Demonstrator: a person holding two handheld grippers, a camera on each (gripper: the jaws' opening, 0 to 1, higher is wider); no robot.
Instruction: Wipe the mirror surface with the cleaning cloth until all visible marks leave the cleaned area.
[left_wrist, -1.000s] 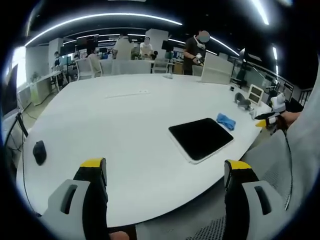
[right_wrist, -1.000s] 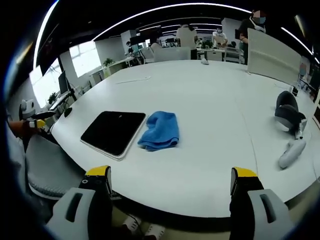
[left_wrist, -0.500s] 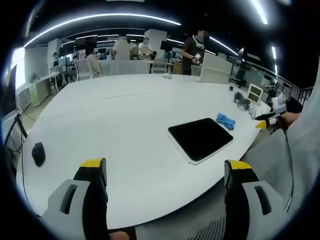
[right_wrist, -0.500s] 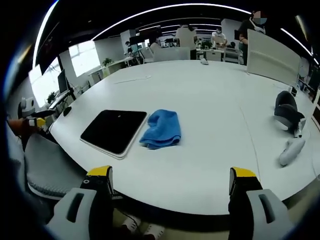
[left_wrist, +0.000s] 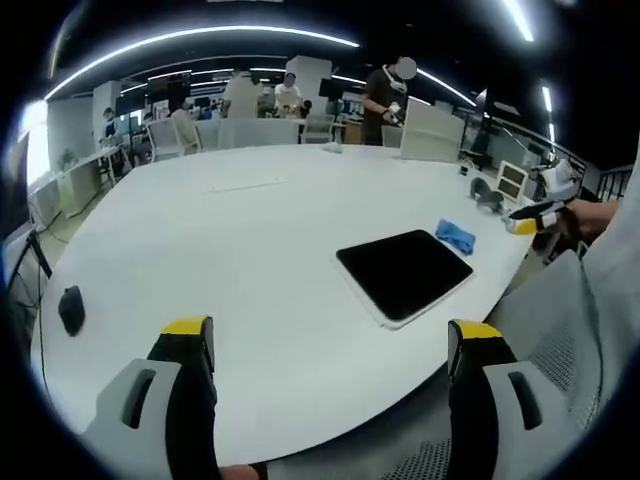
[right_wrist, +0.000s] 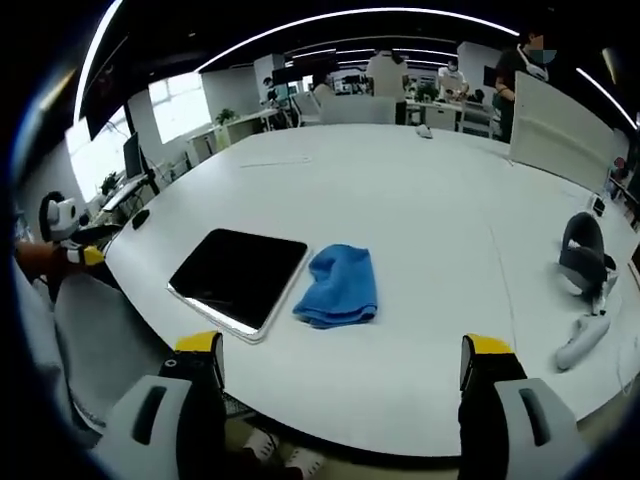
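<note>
Open-plan office, shown by a large white meeting table, rows of desks with monitors, office chairs, ceiling strip lights, people standing behind

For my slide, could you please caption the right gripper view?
Open right gripper faces a blue cleaning cloth lying beside a dark mirror on a white table.

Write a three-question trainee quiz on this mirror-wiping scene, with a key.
1. True or false: the blue cloth lies on the table beside the mirror.
2. The right gripper is: A) open, B) shut on the cloth, C) shut on the mirror.
3. Fill in: the small dark thing near the table's edge in the left gripper view looks like a computer ____.

Key: 1 true; 2 A; 3 mouse.
</note>
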